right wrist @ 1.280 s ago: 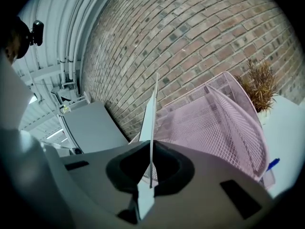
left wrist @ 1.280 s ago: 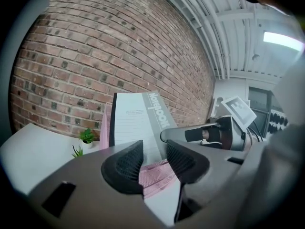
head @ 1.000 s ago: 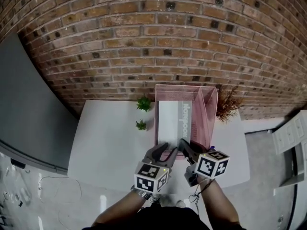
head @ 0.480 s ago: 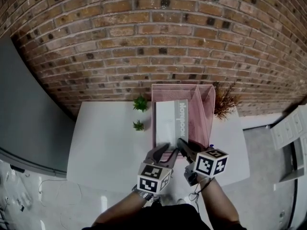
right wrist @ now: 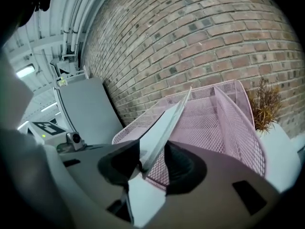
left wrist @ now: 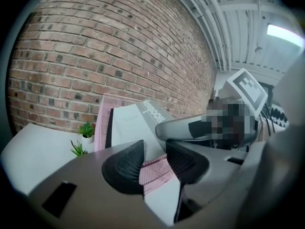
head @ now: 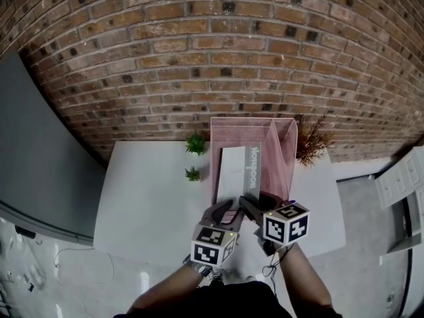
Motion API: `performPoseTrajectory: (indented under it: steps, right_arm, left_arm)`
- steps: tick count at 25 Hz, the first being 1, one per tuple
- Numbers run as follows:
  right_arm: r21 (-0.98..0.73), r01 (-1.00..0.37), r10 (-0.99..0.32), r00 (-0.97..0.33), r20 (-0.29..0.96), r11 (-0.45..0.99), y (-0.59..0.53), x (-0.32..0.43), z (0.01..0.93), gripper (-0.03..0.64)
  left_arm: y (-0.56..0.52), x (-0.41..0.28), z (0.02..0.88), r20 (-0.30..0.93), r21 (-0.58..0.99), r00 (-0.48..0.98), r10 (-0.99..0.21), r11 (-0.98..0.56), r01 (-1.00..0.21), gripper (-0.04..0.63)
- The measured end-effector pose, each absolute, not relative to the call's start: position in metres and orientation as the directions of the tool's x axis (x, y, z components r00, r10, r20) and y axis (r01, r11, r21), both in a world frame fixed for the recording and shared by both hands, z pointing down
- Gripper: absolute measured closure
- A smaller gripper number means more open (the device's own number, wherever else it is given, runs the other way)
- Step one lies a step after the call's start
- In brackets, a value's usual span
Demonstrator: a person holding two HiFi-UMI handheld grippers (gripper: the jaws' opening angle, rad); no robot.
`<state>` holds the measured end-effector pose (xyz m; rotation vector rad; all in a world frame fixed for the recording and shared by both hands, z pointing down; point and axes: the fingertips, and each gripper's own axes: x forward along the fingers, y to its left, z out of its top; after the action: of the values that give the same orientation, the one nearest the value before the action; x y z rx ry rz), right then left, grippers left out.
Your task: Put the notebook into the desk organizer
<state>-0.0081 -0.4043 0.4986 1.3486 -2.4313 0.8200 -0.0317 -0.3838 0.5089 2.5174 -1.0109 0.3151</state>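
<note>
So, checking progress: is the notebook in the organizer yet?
In: the notebook leans tilted in the left compartment of the pink mesh organizer.

"Notebook" along the notebook (left wrist: 128, 128) cover

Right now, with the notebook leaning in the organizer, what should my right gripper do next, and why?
Probably ease the right gripper straight back, clear of the notebook. Its jaws have just been opening and the notebook's near edge stands between them unclamped, while the notebook already leans inside the pink desk organizer.
</note>
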Motion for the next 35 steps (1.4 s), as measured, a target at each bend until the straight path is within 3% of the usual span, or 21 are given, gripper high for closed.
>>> performPoseTrajectory:
  steps: [11,25,31,35]
  right_arm:
    - [-0.337,-0.85,-0.704,-0.525,0.478,0.406,-0.397,0.005,0.495,0.397]
    - [-0.334,-0.865,-0.777,-0.49,0.396,0.376,-0.379,0.038,0.473,0.4]
    - [-0.326,-0.841,-0.781,-0.53,0.332,0.432,-0.367,0.044,0.461,0.46]
    - [-0.312,-0.824,-0.777,-0.556,0.294,0.472,-0.355,0.05,0.451,0.589]
  left_arm:
    - [-0.385,-0.032,0.509,0.356,0.283,0.699,-0.62,-0.641,-0.713,0.445]
    - [-0.39,-0.036,0.51,0.373,0.287,0.665,-0.647,-0.602,-0.745,0.455]
    - [-0.381,-0.036,0.496,0.353,0.256,0.634,-0.688,-0.581,-0.773,0.454]
    - [-0.367,-0.031,0.482,0.334,0.24,0.612,-0.717,-0.563,-0.791,0.454]
